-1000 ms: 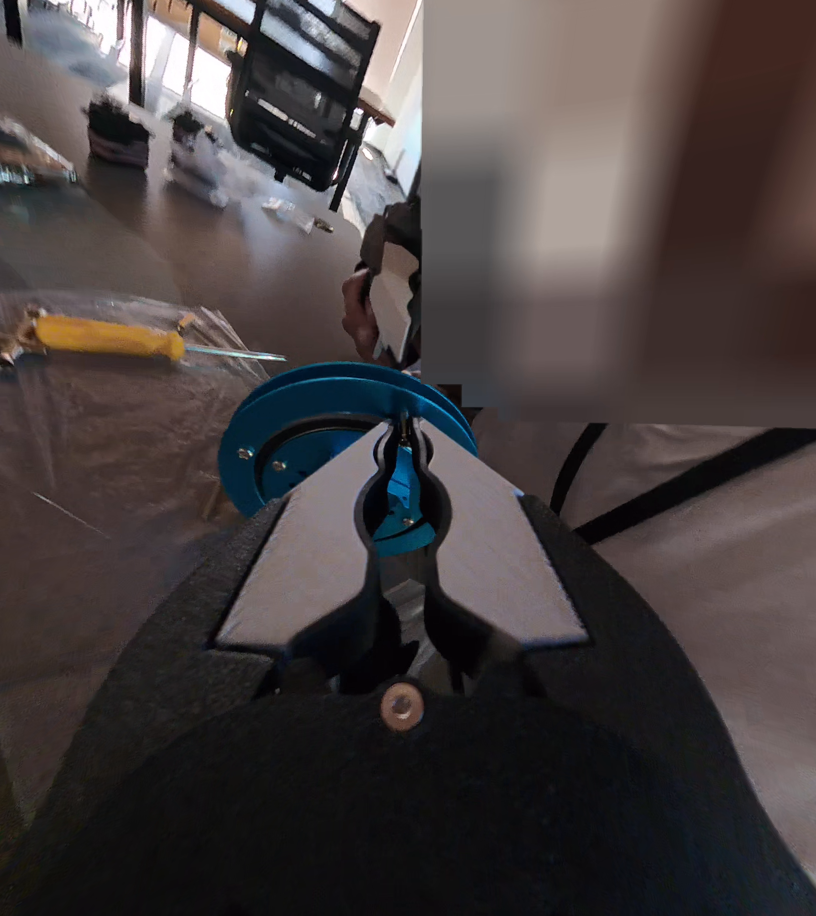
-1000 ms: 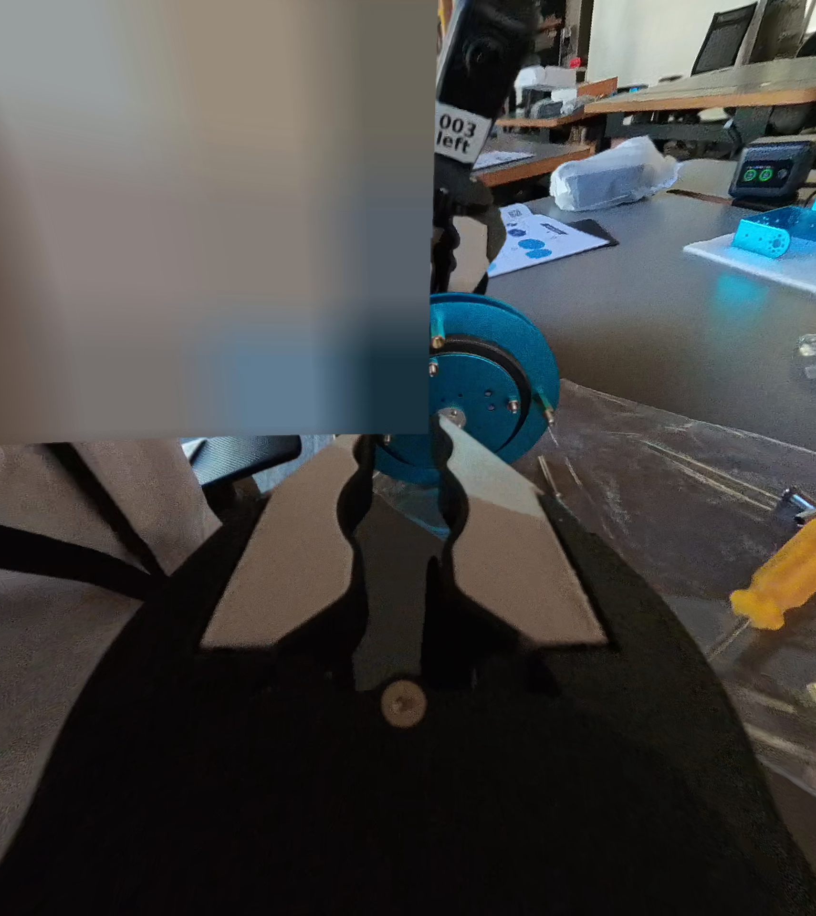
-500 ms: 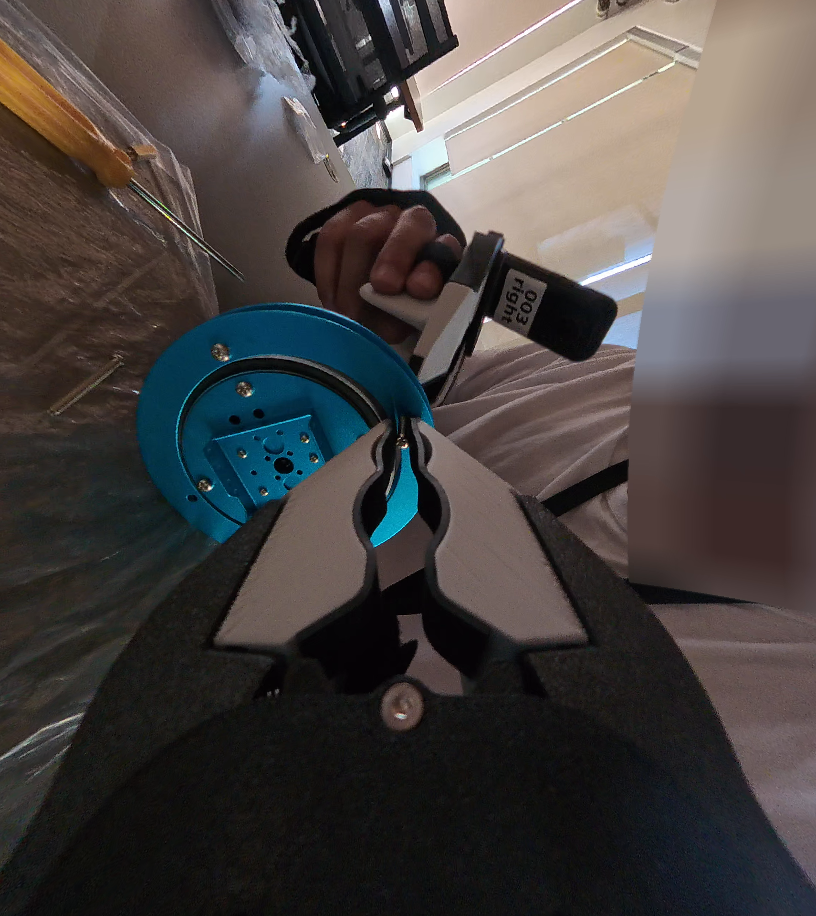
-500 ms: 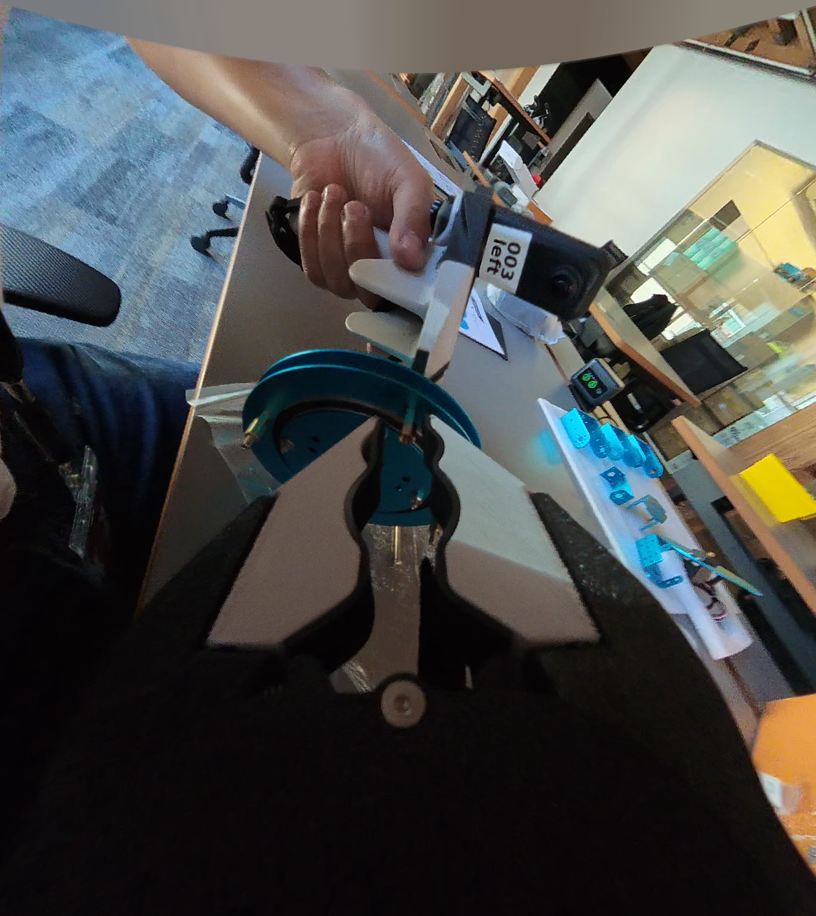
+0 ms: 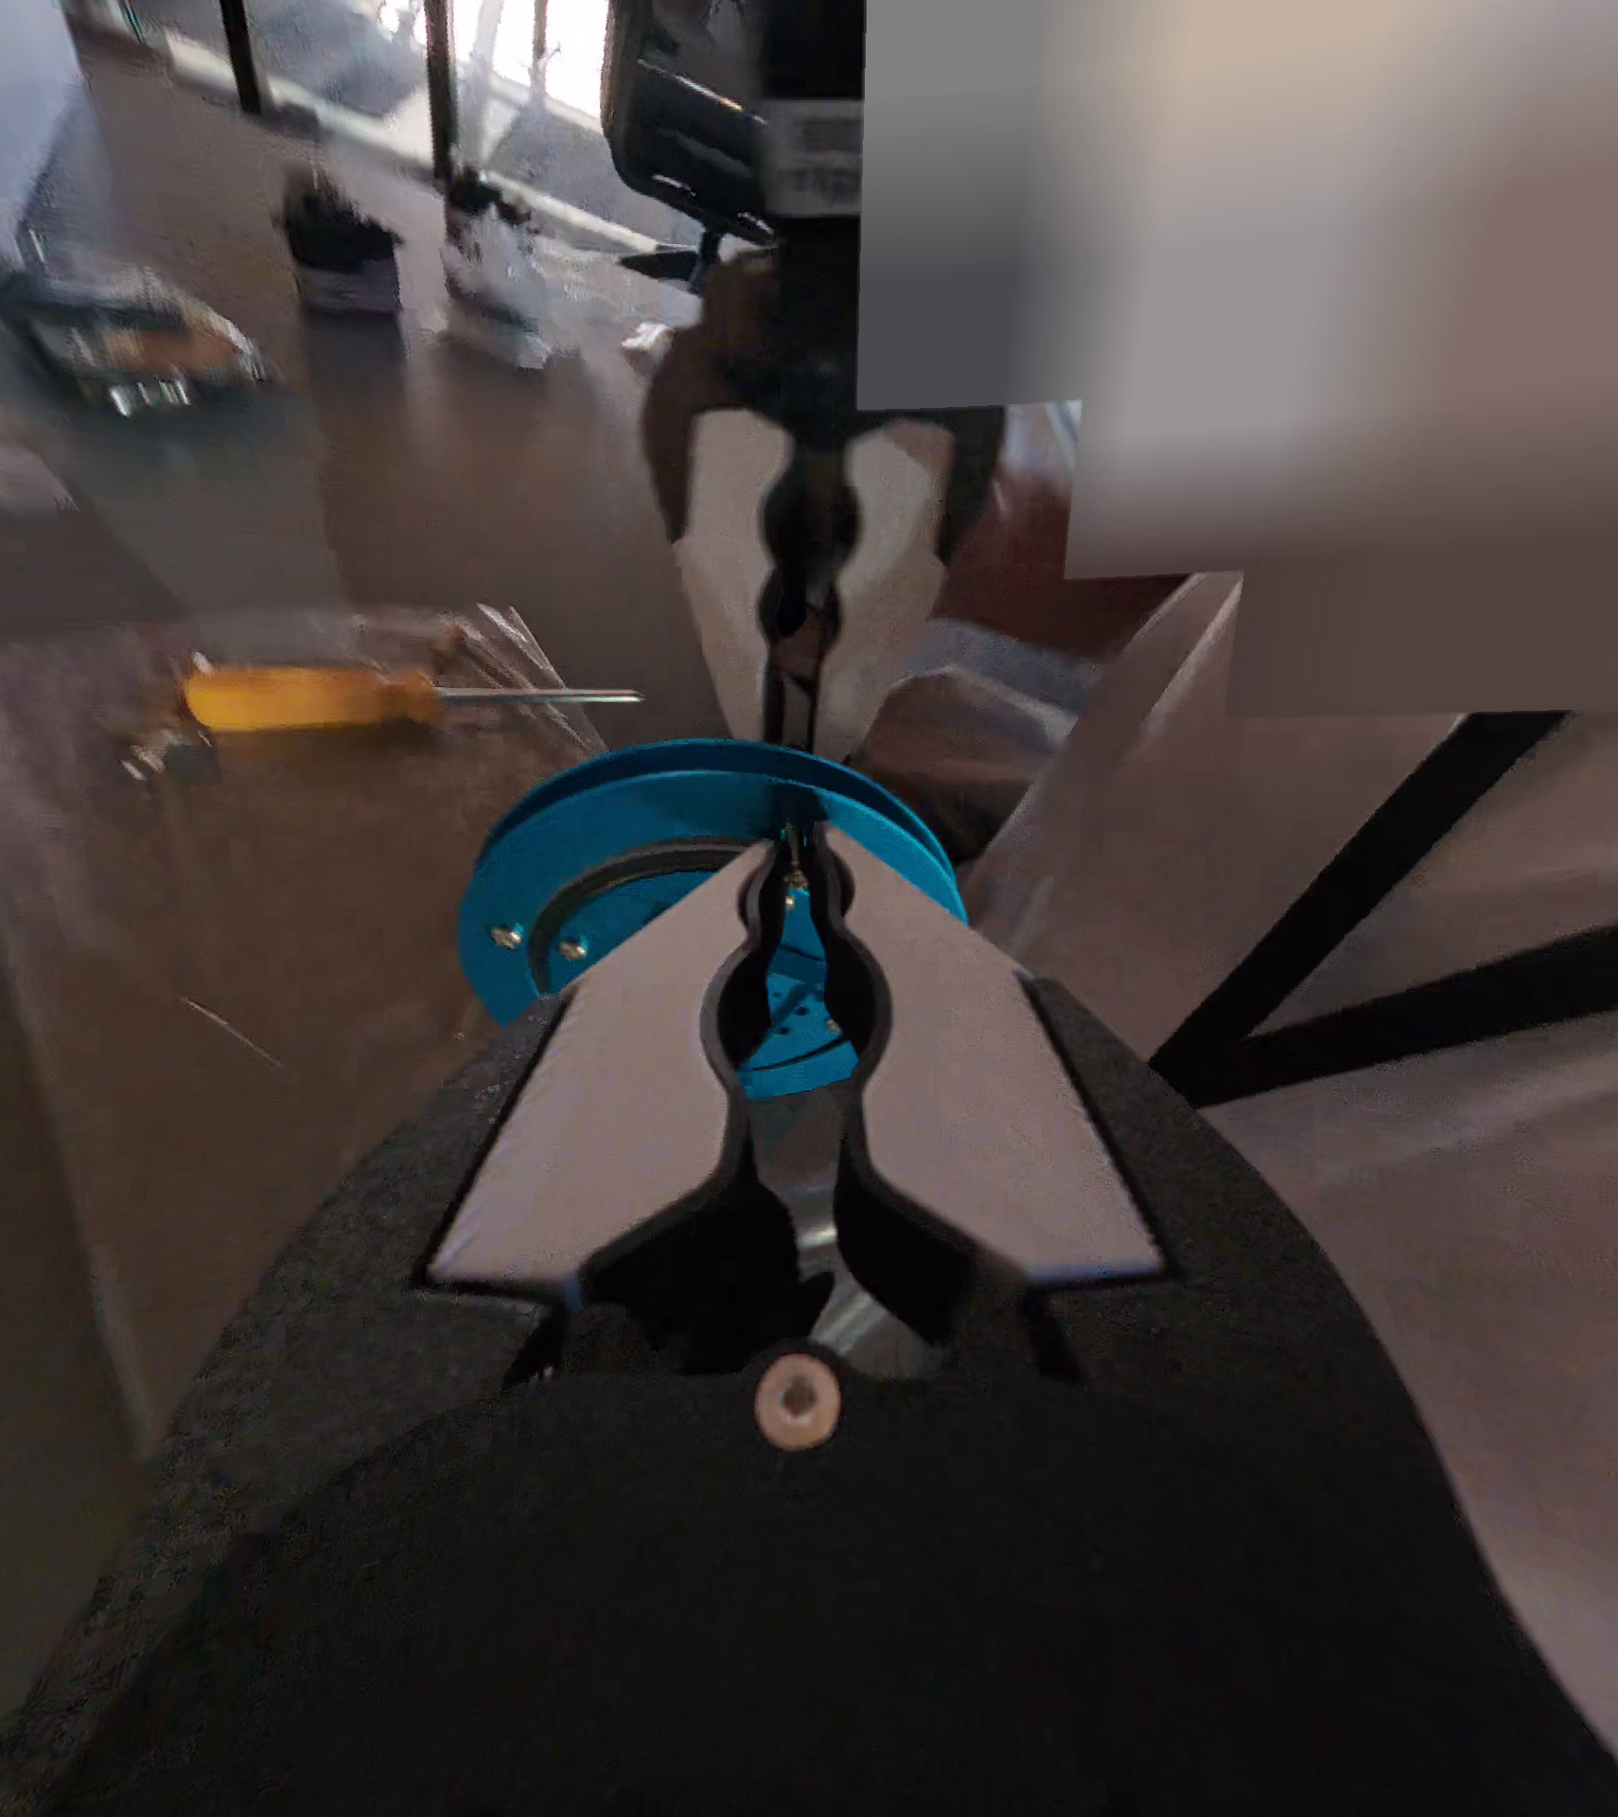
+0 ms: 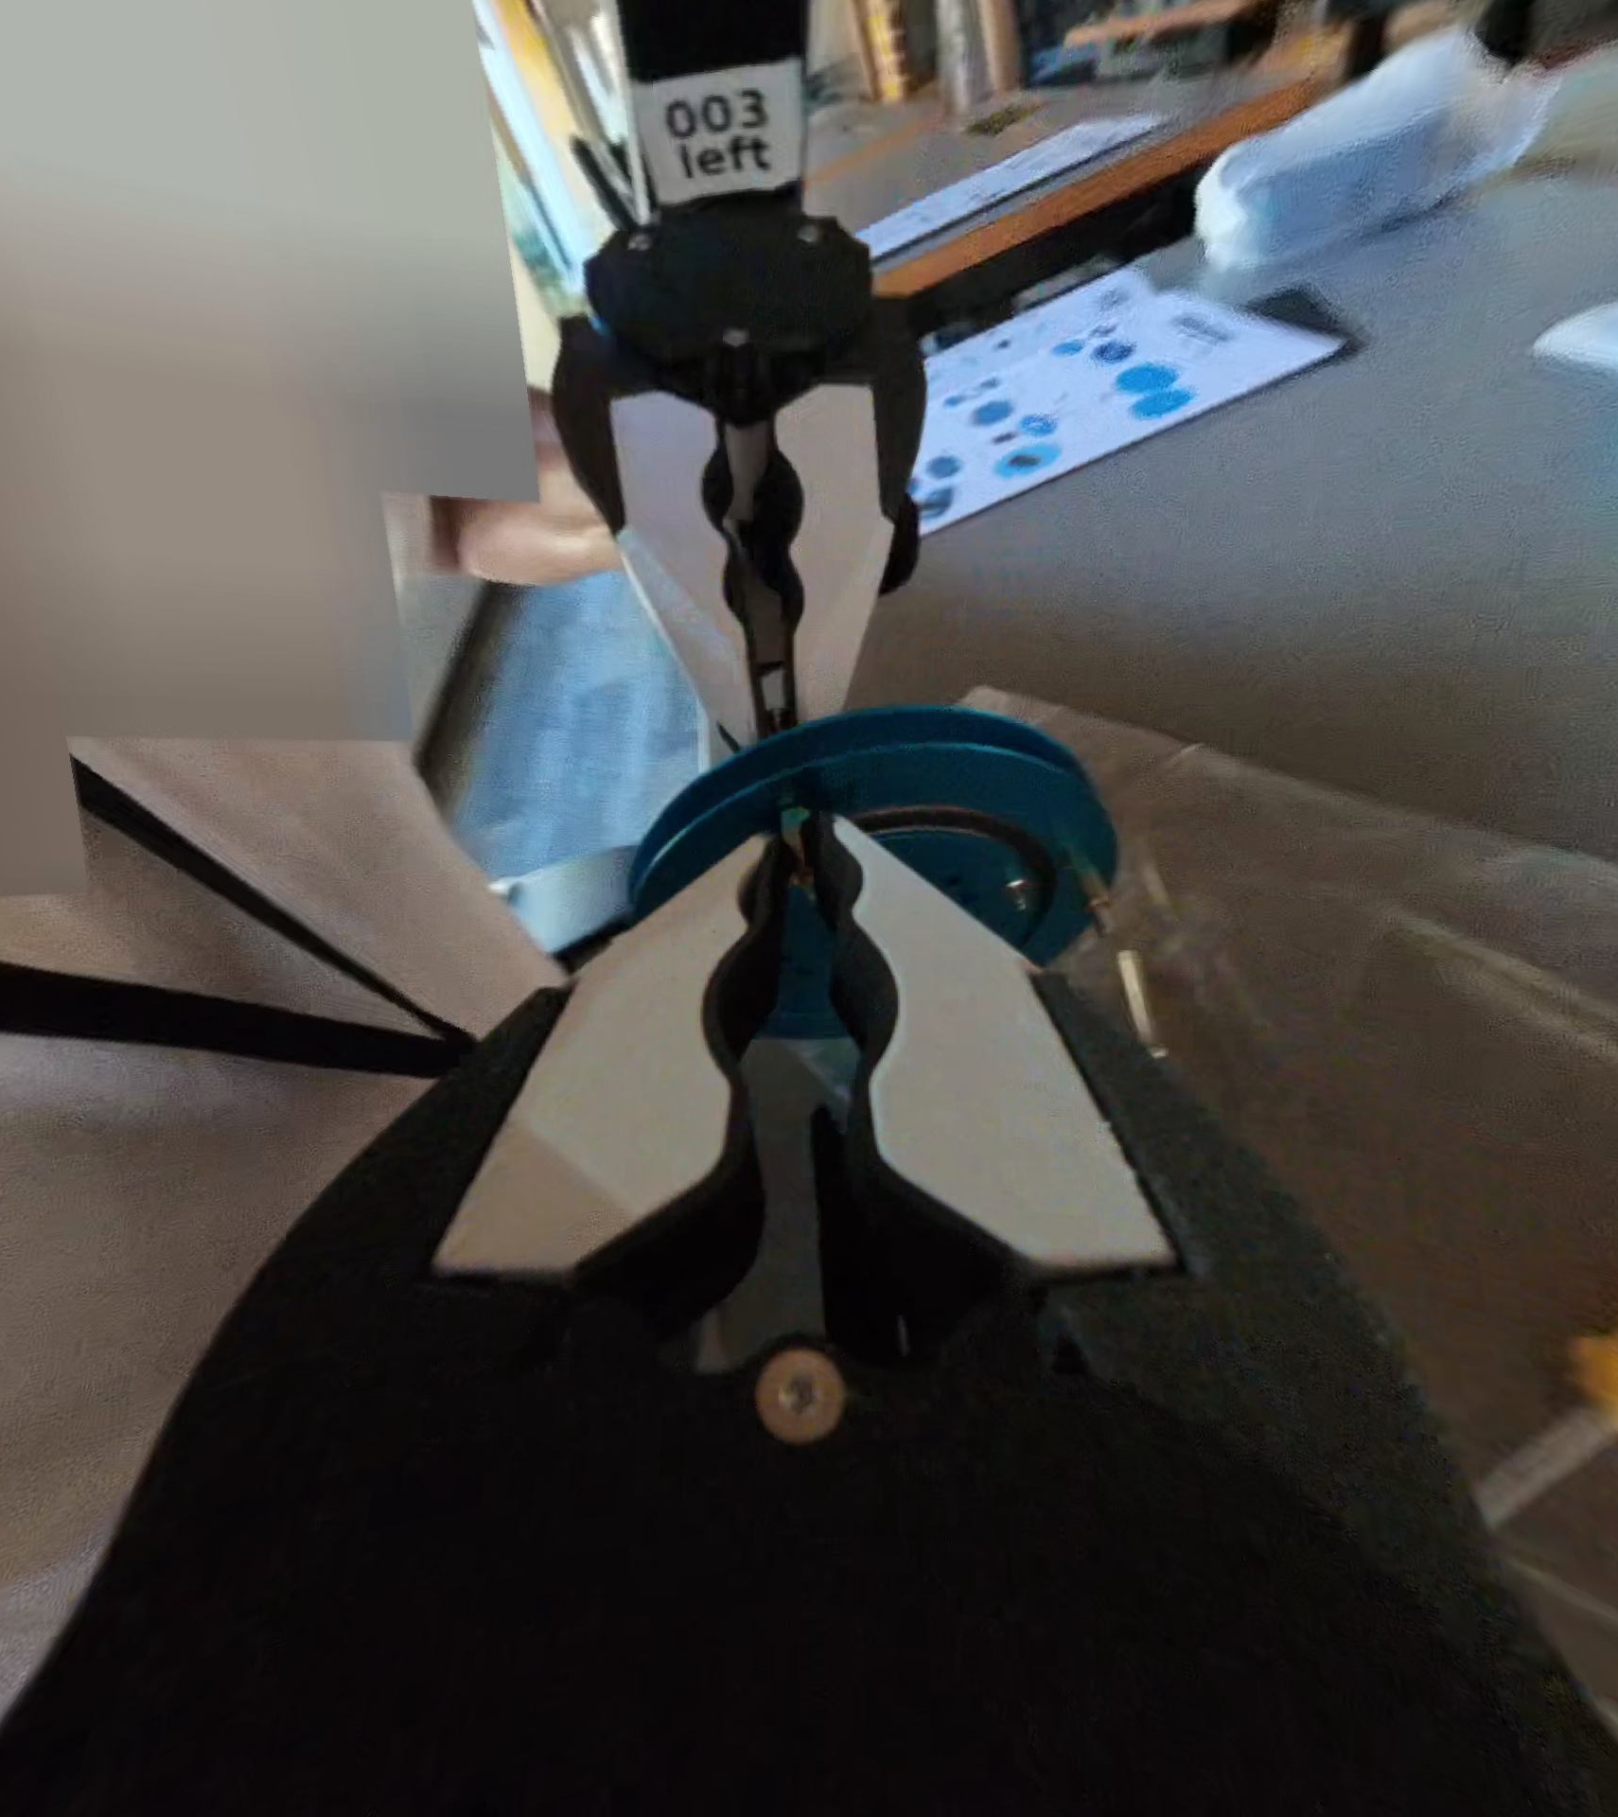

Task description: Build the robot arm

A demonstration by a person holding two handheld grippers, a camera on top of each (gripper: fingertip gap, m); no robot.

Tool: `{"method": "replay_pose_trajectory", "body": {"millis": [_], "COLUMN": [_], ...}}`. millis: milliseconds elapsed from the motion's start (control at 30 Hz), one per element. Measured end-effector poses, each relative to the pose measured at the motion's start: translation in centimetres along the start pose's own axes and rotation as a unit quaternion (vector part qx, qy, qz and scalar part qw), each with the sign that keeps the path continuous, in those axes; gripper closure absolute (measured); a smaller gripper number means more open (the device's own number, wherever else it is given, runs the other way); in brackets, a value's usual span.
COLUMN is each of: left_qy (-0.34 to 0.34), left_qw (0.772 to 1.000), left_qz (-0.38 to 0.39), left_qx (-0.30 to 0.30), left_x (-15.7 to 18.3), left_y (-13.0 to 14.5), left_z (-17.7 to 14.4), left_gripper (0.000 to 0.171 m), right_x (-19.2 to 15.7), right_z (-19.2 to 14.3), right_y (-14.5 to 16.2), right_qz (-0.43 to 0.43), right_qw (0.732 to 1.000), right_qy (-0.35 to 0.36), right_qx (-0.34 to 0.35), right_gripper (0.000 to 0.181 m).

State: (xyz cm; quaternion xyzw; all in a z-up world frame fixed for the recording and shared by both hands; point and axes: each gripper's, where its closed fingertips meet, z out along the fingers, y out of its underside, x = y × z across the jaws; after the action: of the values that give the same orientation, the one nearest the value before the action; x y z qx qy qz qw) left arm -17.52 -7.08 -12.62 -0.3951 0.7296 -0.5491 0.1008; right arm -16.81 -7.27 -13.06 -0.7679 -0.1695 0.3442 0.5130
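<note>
Wheel (image 5: 648, 836), blue, hangs between your two grippers above the plastic sheet (image 5: 225, 934): left gripper (image 5: 797, 846) and right gripper (image 6: 800, 836) each pinch opposite rim edges, jaws nearly closed, so neither side drops. Screwdriver (image 5: 314, 696) lies well apart.

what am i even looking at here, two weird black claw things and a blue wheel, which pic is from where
These are two hand-held grippers, not a robot arm: a person holds one in each hand. Each picture comes from a camera mounted on one gripper, looking forward along its two fingers.

In the left wrist view, the left gripper is shut on the rim of a blue wheel, and the right gripper faces it from the far side. The right wrist view shows the same from the other end: the right gripper is shut on the wheel's rim, opposite the left one.

On the table lie a clear plastic sheet, a yellow-handled screwdriver and a printed sheet of paper.
</note>
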Motion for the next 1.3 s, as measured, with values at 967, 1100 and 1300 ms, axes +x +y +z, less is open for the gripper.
{"method": "replay_pose_trajectory", "body": {"millis": [967, 1100, 1300], "left_qy": [-0.028, -0.174, -0.215], "left_qw": [0.997, 0.903, 0.857], "left_qz": [0.015, 0.376, 0.455], "left_qx": [-0.071, -0.110, -0.110], "left_x": [-0.5, -0.9, -1.4], "left_y": [0.2, 0.1, 0.0], "left_z": [0.2, 0.4, 0.2], "left_gripper": [0.169, 0.170, 0.168], "right_x": [1.2, 0.4, 0.2], "right_z": [0.1, -0.3, -0.2], "right_y": [0.7, 0.8, 0.7], "right_qz": [-0.186, 0.181, 0.241], "right_qw": [0.952, 0.961, 0.943], "right_qy": [0.095, -0.081, -0.150], "right_qx": [-0.225, -0.192, -0.175], "right_gripper": [0.177, 0.177, 0.175]}}
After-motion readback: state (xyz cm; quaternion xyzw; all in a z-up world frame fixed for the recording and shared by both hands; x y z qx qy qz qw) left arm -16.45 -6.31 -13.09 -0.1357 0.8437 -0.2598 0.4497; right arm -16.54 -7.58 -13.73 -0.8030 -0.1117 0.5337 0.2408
